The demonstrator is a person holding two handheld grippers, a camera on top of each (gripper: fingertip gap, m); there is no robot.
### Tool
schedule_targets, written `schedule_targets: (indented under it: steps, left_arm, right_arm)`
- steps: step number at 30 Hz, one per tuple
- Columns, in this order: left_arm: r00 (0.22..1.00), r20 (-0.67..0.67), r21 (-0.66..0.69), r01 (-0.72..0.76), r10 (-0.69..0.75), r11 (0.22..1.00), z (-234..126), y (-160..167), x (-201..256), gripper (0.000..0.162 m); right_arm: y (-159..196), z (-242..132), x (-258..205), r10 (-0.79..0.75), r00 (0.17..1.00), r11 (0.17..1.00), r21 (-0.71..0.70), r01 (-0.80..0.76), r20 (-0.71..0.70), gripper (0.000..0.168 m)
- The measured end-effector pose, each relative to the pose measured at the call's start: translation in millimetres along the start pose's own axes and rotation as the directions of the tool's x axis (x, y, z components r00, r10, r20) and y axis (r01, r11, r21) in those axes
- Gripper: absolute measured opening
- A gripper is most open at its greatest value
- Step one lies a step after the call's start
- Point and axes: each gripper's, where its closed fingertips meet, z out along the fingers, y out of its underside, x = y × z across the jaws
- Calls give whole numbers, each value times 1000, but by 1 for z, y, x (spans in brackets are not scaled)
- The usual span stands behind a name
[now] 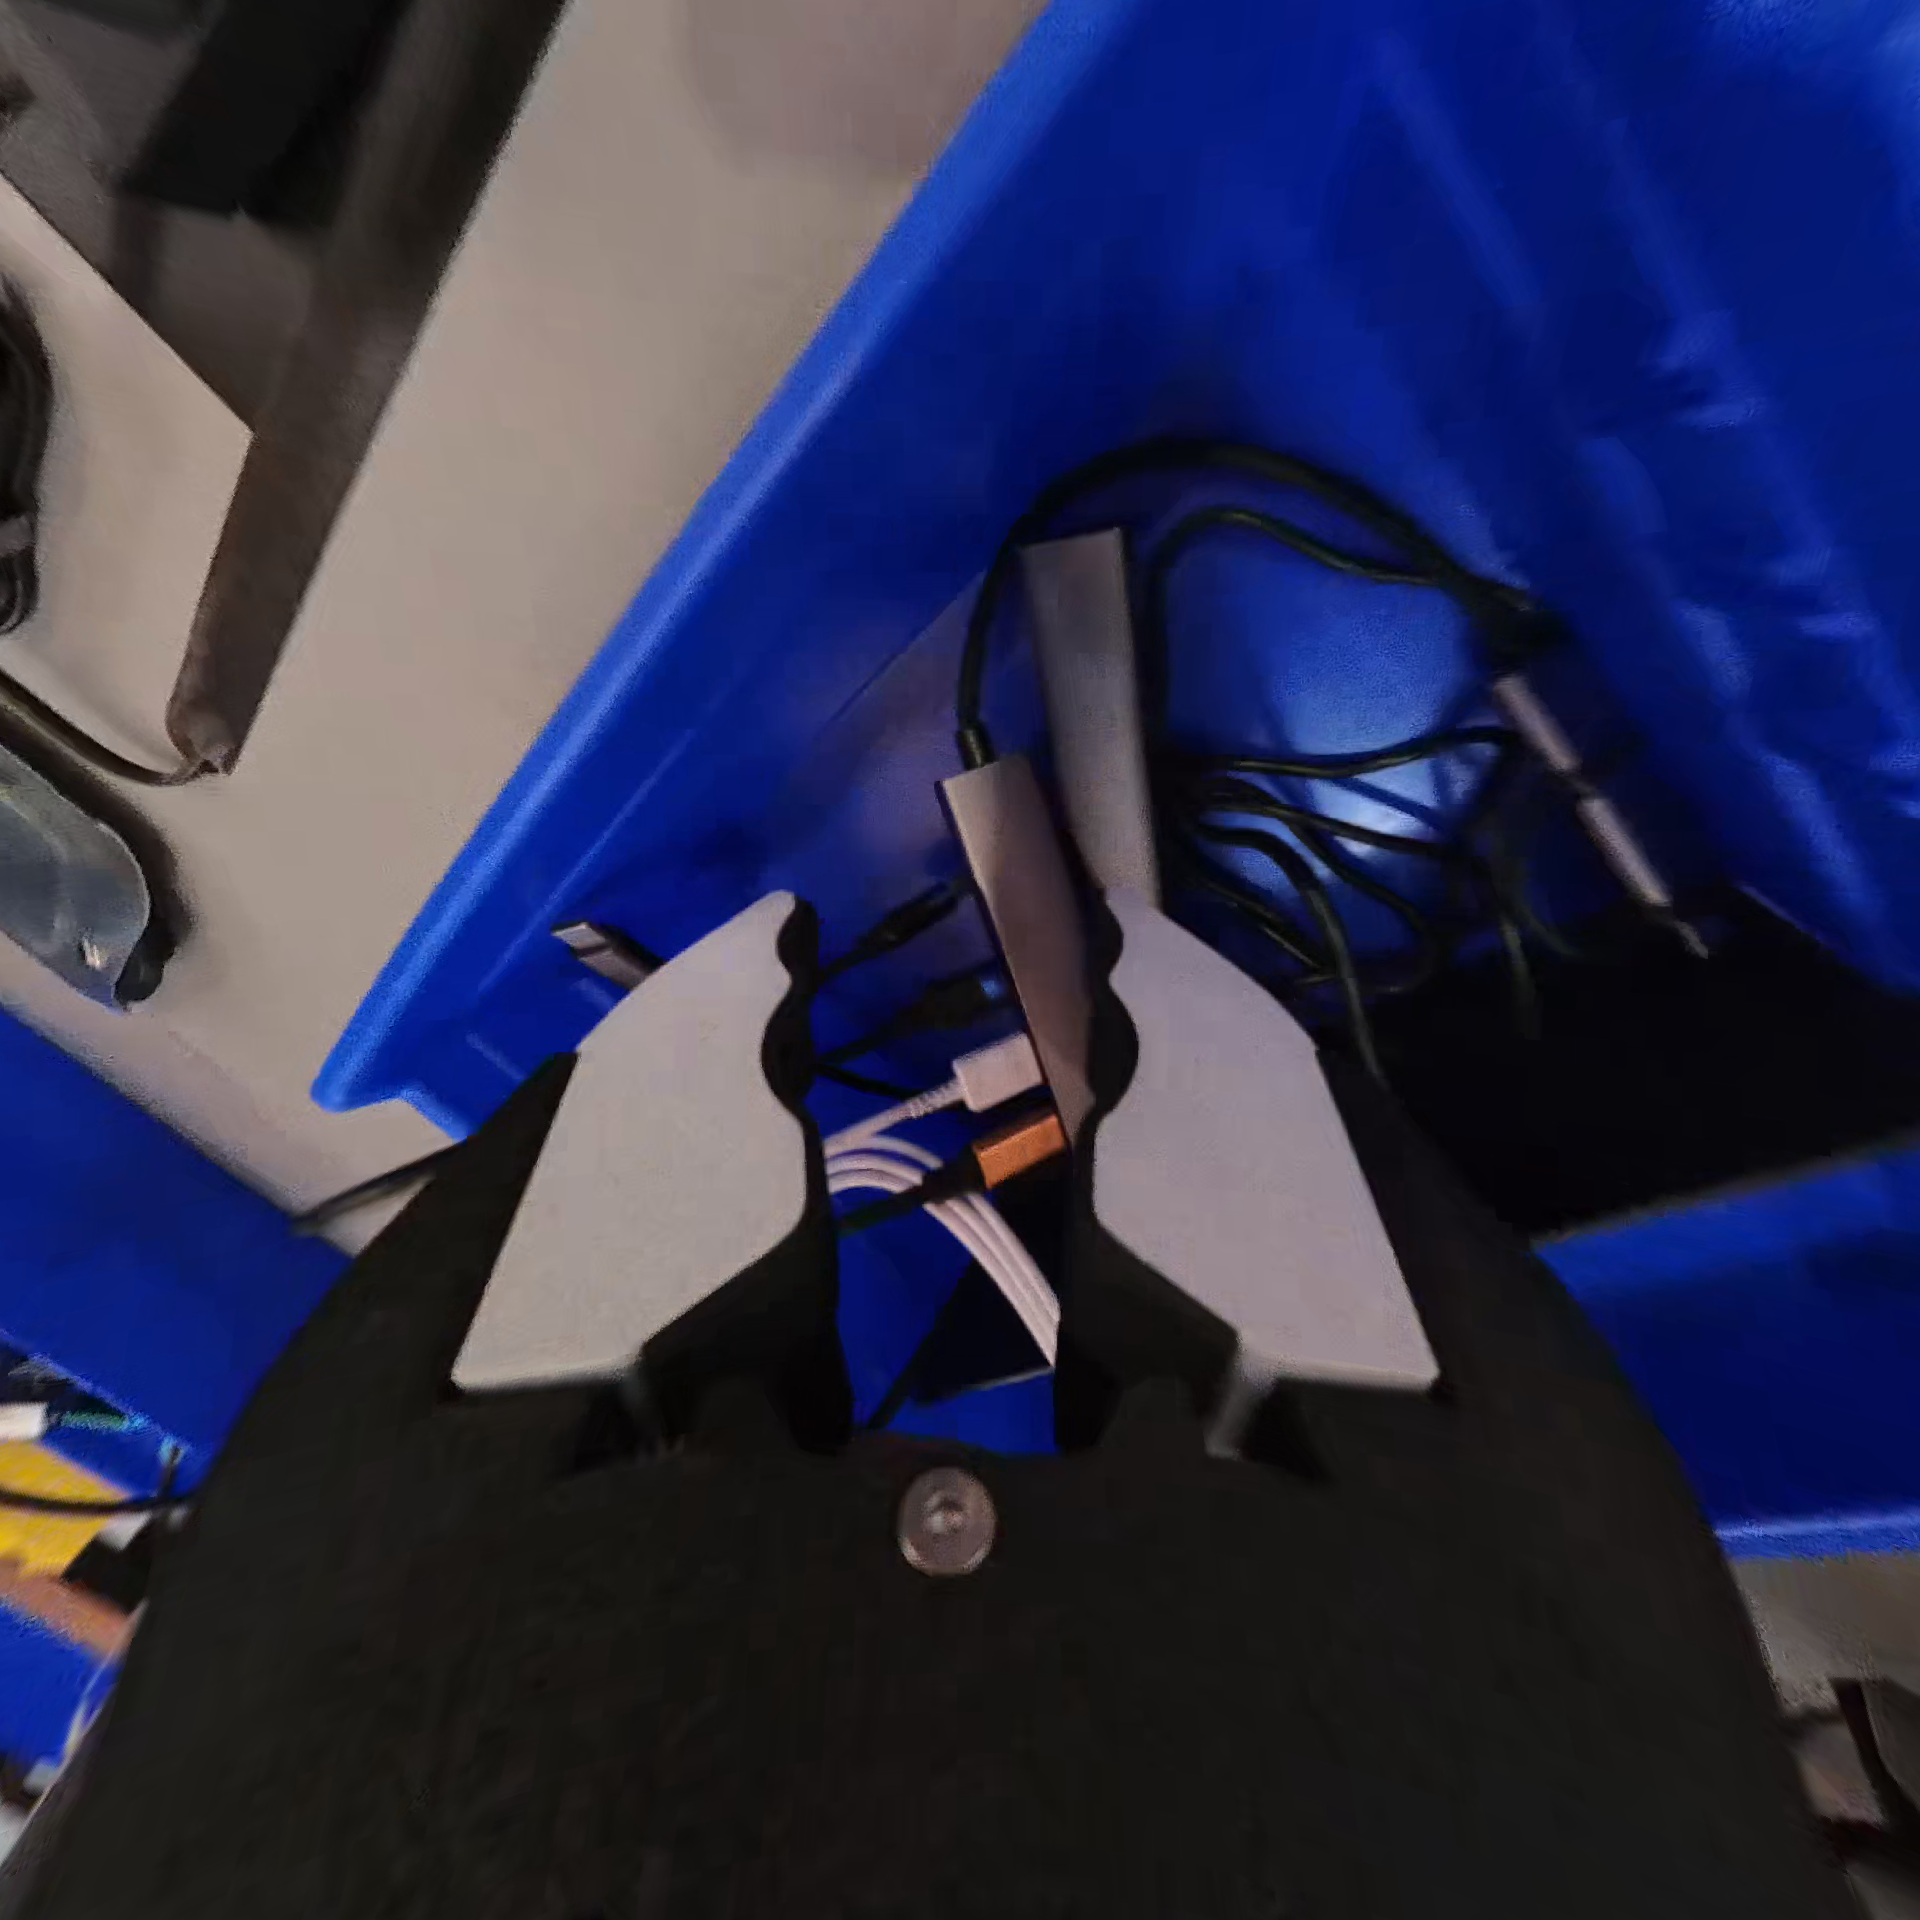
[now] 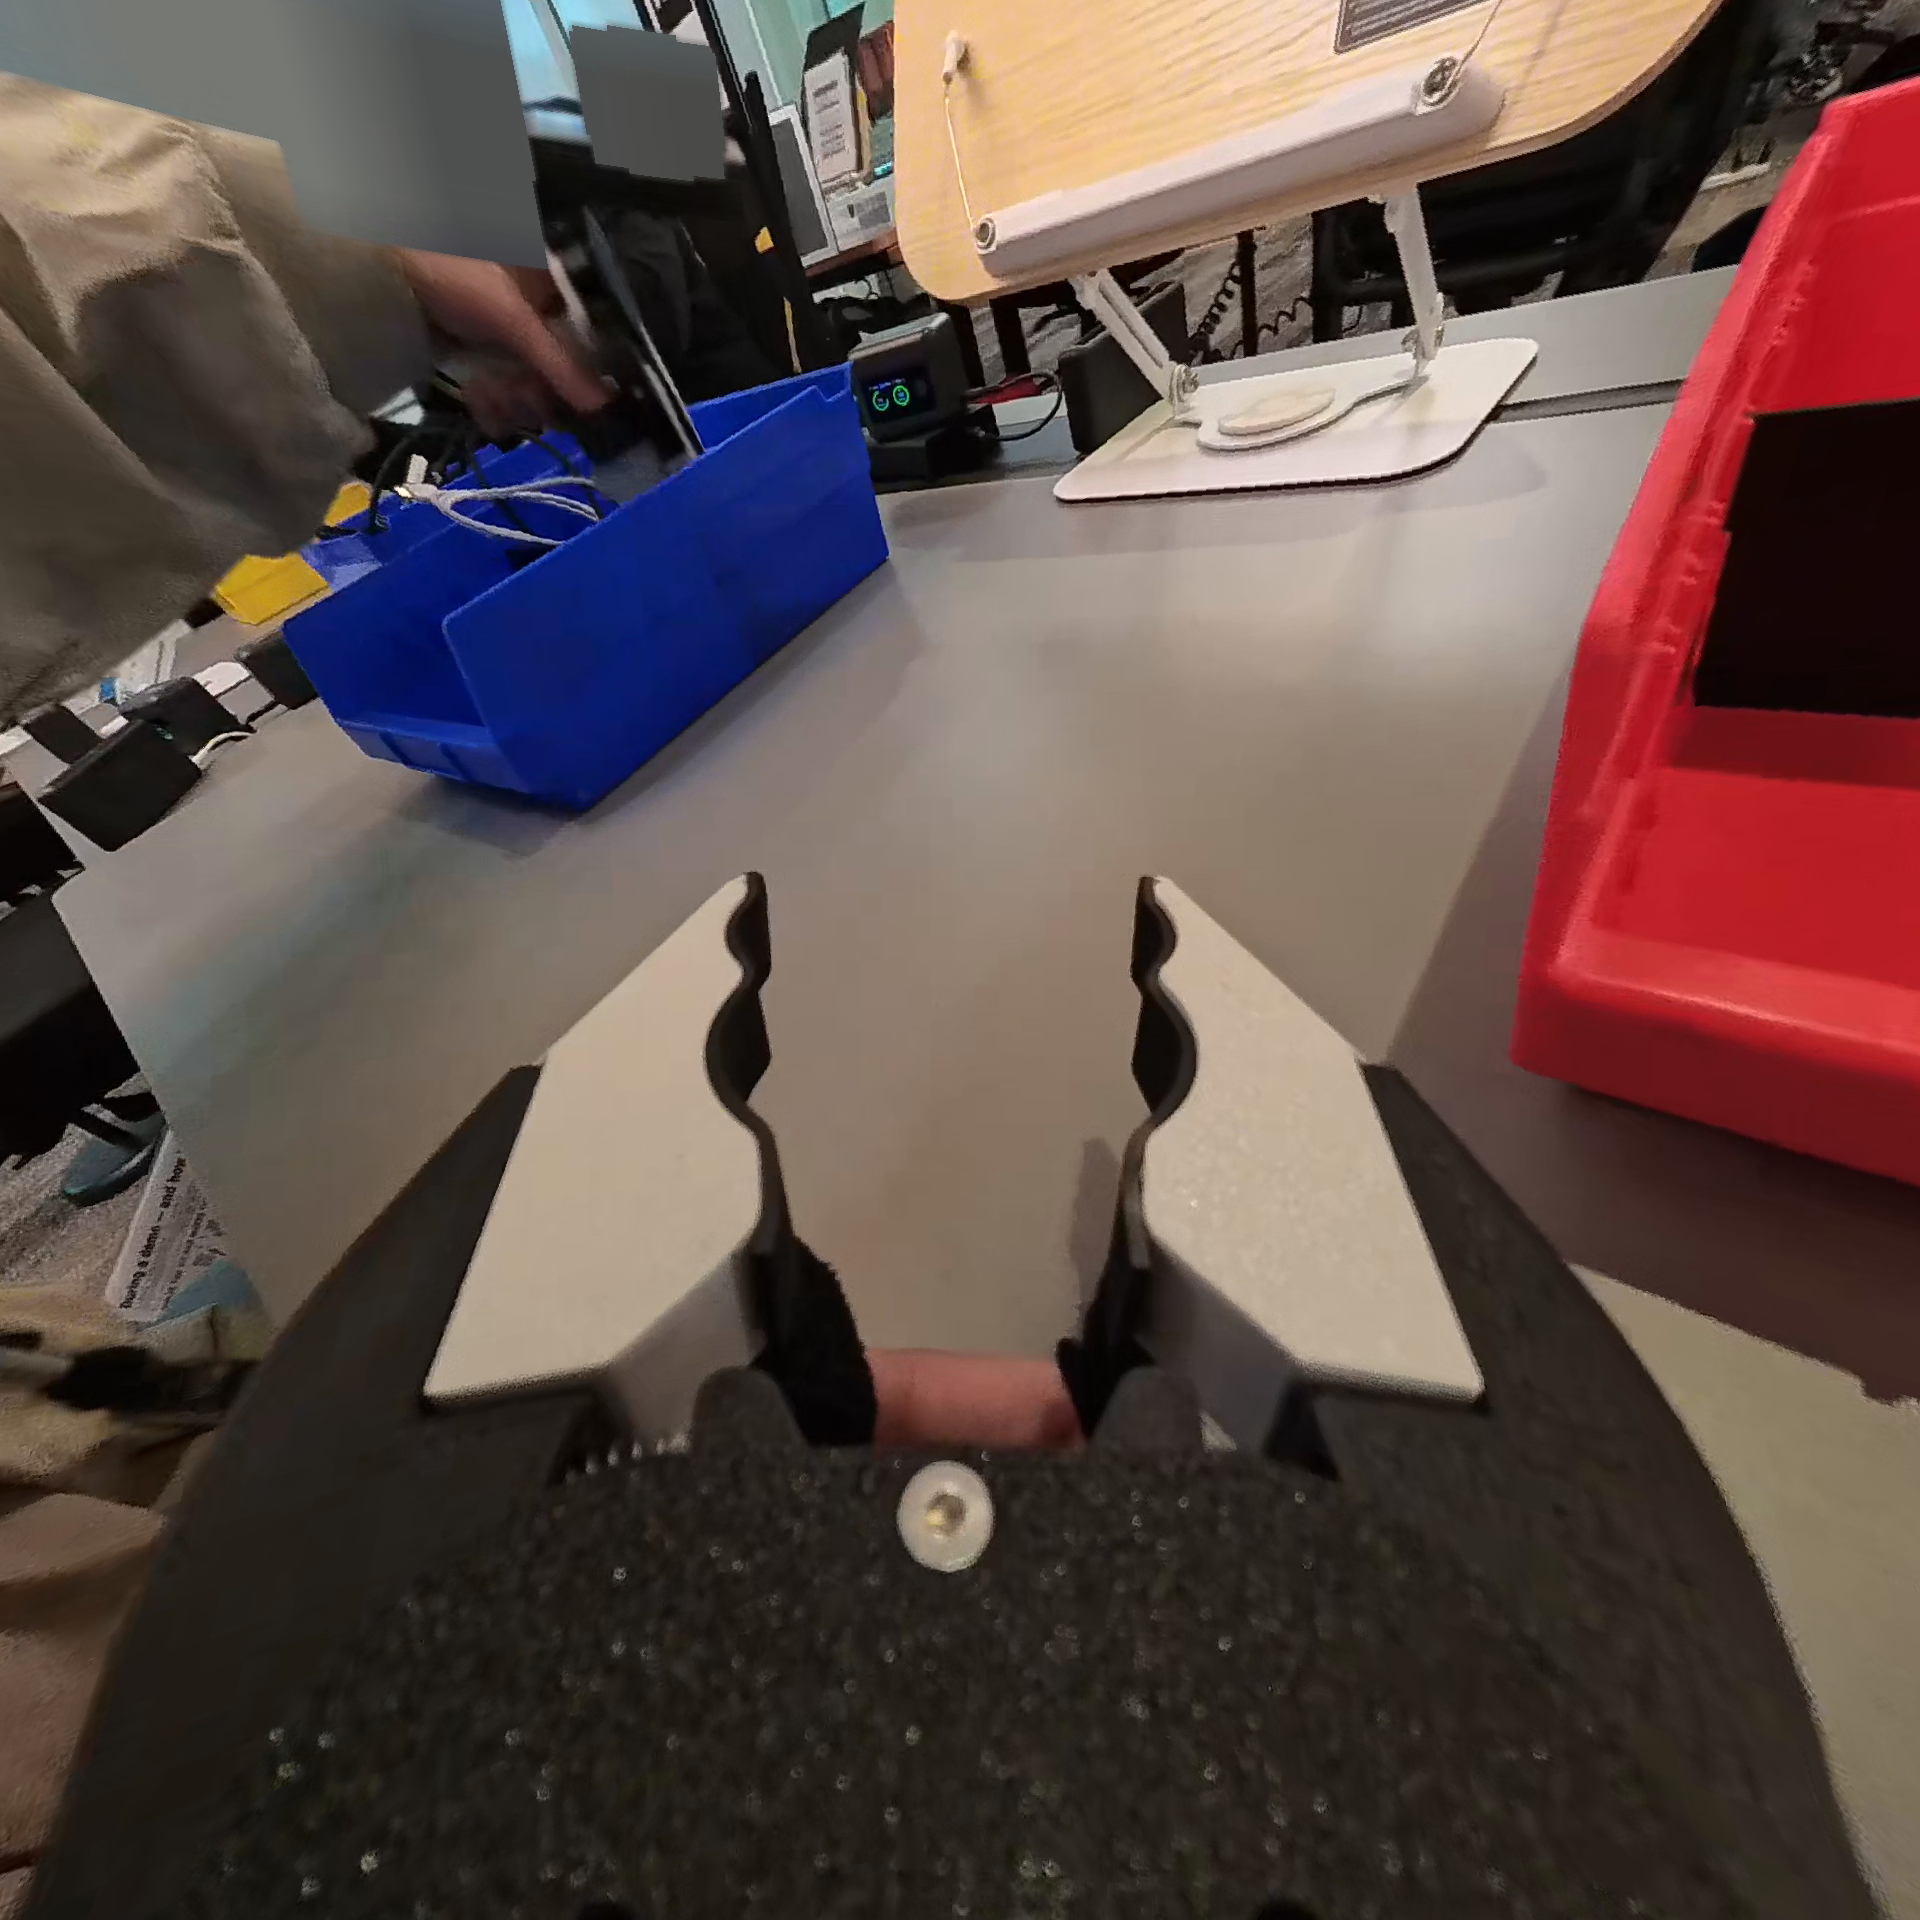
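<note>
Blue bin of cables and grey hubs; red bin apart on the grey table.
Left gripper inside the blue bin, jaws parted, right finger against a slim grey hub (grip uncertain); white cable lies between. Right gripper wide apart, holding nothing, above the table.

Left wrist view dim and motion-blurred, right wrist view bright and sharp, wide-angle bending at edges

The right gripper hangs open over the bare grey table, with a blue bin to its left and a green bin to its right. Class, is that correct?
Not quite: the bin on the right is red, as the right wrist view shows. The right gripper is open over the grey table, with the blue bin to its left.
</note>
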Motion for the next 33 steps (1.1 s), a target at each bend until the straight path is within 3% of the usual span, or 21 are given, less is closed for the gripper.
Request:
schedule_targets:
  steps: [5, 9, 17, 21, 26, 33]
  left_arm:
    - [999, -40, -168, 3, -10, 986, 25, 15, 14, 50]
    - [997, -75, -203, 3, -19, 979, 30, 22, 18, 24]
    - [994, -64, -149, -93, 85, 984, 37, 27, 11, 23]
    - [984, 67, -80, -161, 167, 984, 30, 24, 3, 23]
    - [932, 296, 93, -245, 208, 965, -19, 9, -3, 22]
    - [870, 486, 414, -316, 86, 854, -154, -11, 1, 21]
  right_arm:
    - [2, -6, 0, 14, 1000, 1000, -5, -14, 2, 69]
    - [4, -8, -1, 13, 1000, 1000, -14, -13, 6, 69]
    - [9, -8, -7, 12, 1000, 999, -35, -11, 26, 69]
    - [9, -8, -8, 2, 1000, 999, -38, -1, 20, 69]
    - [10, -8, -9, -14, 1000, 999, -39, 14, 8, 69]
    - [11, -5, -15, -47, 999, 998, -45, 47, 7, 69]
